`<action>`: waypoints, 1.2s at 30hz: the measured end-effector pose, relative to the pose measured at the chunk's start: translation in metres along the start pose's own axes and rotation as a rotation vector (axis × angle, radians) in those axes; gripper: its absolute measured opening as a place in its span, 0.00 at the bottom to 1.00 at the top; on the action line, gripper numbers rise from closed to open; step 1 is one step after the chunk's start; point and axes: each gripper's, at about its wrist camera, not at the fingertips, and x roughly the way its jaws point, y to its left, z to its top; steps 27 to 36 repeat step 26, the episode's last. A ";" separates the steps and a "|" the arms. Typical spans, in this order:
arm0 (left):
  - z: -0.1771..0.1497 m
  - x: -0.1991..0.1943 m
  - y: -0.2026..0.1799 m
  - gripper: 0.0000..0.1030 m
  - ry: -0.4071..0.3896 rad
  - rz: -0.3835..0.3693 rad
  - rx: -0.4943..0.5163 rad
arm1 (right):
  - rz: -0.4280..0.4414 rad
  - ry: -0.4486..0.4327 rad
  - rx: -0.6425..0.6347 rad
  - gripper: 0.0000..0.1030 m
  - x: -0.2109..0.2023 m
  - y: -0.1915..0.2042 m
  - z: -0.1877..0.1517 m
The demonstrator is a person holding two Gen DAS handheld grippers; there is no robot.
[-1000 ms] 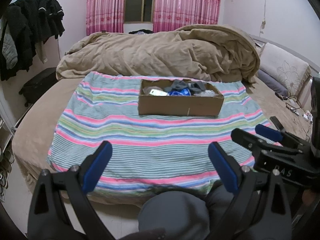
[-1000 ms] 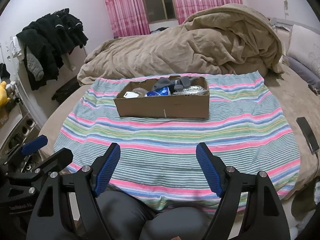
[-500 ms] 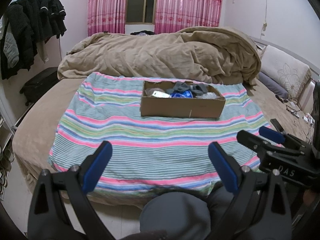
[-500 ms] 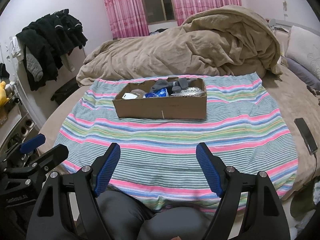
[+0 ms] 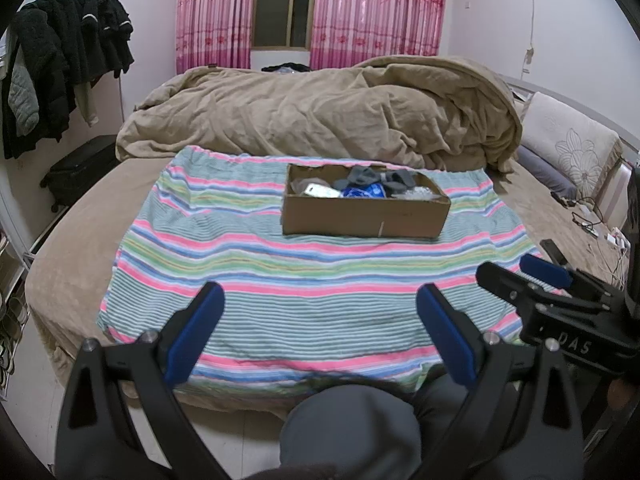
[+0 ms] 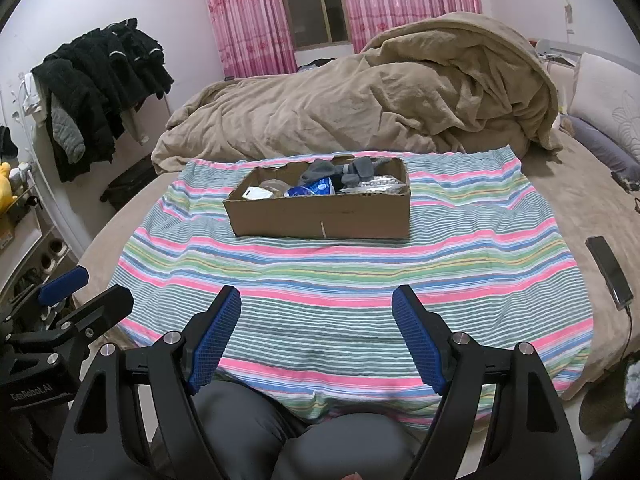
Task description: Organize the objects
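A home bedroom, large bed (image 5: 72,256) with rumpled tan duvet (image 5: 320,116), pink floral curtains (image 5: 376,12) over a window, dark jackets (image 6: 100,92) hanging by the wall, floral pillow (image 5: 568,152) at the bed's right edge

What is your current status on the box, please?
Left gripper open, right gripper open, both empty. Cardboard box untouched on striped towel. Nothing in the way.
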 end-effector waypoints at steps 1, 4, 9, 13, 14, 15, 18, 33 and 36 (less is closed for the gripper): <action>0.000 0.000 0.000 0.95 0.000 0.000 -0.001 | 0.000 0.000 0.001 0.78 -0.001 0.000 0.000; 0.000 0.000 0.000 0.95 -0.001 0.001 -0.001 | 0.001 0.000 0.000 0.78 -0.001 0.000 0.000; 0.000 0.000 0.000 0.95 0.000 -0.001 -0.001 | 0.000 0.000 -0.001 0.78 -0.001 0.000 0.000; 0.000 0.000 -0.001 0.95 0.000 -0.002 -0.002 | 0.000 0.000 -0.001 0.78 -0.001 0.000 0.000; 0.000 0.000 -0.001 0.95 0.001 -0.002 -0.002 | -0.002 -0.001 -0.002 0.78 -0.001 0.000 0.000; 0.000 0.000 -0.001 0.95 0.002 -0.003 -0.003 | -0.001 -0.001 -0.001 0.78 -0.001 0.000 0.000; 0.001 0.000 -0.002 0.95 0.003 -0.006 -0.002 | -0.003 -0.004 0.000 0.78 -0.002 -0.002 0.000; 0.002 0.011 -0.002 0.95 0.007 -0.022 0.005 | -0.003 0.006 0.003 0.78 0.003 -0.006 0.001; 0.002 0.011 -0.002 0.95 0.007 -0.022 0.005 | -0.003 0.006 0.003 0.78 0.003 -0.006 0.001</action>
